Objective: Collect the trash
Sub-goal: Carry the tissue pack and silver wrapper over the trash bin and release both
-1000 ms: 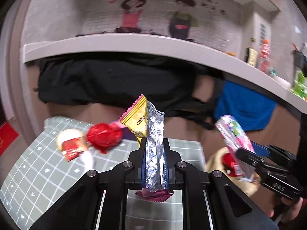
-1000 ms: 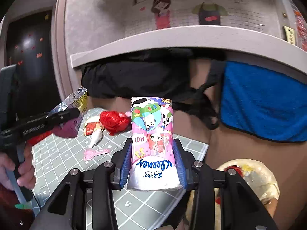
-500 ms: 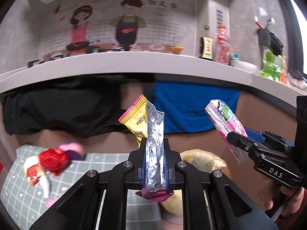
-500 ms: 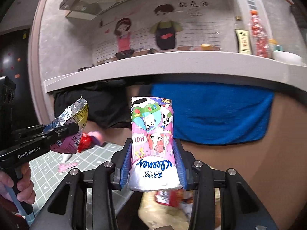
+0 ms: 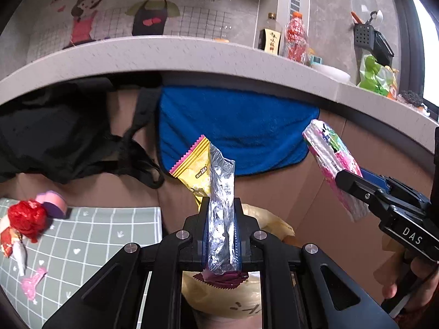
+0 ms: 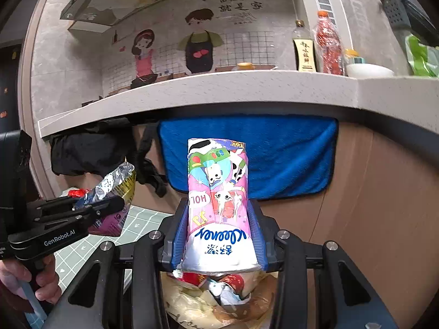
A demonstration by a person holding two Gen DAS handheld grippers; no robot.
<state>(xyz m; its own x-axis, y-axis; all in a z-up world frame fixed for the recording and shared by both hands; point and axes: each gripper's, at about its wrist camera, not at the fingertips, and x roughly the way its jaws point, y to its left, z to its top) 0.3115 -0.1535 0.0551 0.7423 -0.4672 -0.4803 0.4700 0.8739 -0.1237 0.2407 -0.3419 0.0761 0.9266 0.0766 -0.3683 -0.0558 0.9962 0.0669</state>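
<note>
In the left wrist view, the left hand-held gripper (image 5: 221,227) is clamped on a foil snack wrapper (image 5: 219,203) standing upright between its fingers, above a yellowish trash bag (image 5: 219,296); a red wrapper (image 5: 26,218) lies on the green grid mat (image 5: 109,235). In the right wrist view, the right hand-held gripper (image 6: 219,233) grips a pink tissue pack (image 6: 218,205) over the trash bag (image 6: 219,301), which holds wrappers.

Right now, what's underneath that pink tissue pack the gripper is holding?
Below the tissue pack, clamped in the right gripper, sits an open trash bag holding red and silvery wrappers. The pack and gripper cover most of the bag, so its deeper contents cannot be seen.
</note>
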